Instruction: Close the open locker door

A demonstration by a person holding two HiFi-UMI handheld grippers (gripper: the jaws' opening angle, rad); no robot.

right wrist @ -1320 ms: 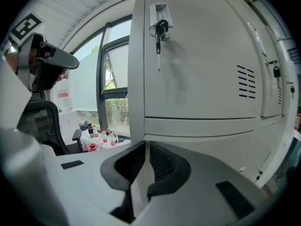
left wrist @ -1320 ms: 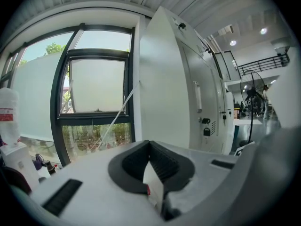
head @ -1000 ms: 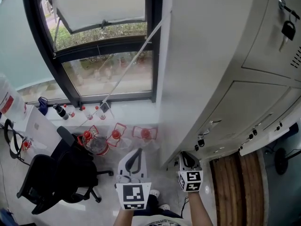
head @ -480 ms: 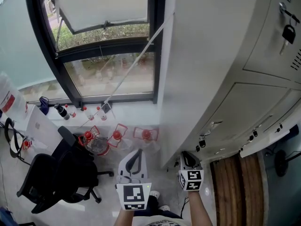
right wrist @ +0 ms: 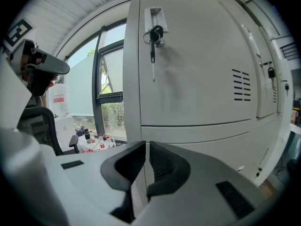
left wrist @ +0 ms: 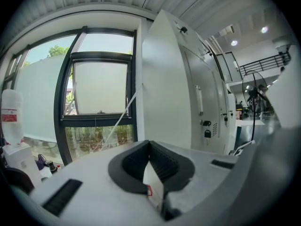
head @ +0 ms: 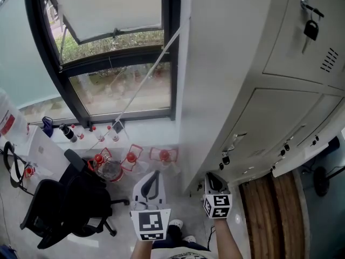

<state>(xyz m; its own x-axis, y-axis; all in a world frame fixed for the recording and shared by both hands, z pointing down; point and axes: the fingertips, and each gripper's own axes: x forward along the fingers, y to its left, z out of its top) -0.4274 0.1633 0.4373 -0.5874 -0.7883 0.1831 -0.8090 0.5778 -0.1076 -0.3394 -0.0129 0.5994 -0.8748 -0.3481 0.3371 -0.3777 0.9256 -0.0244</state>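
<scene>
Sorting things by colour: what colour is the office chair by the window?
Black office chair, clearest in the head view.

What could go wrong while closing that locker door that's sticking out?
The open door sits low, to the right of the right gripper. Its shut jaws might slide off the thin edge when pushing. Small padlocks hang from neighbouring doors, so a hard shove could set them swinging or snag one.

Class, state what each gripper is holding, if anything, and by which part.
Nothing is held: the left gripper and the right gripper are both shut and empty.
</scene>
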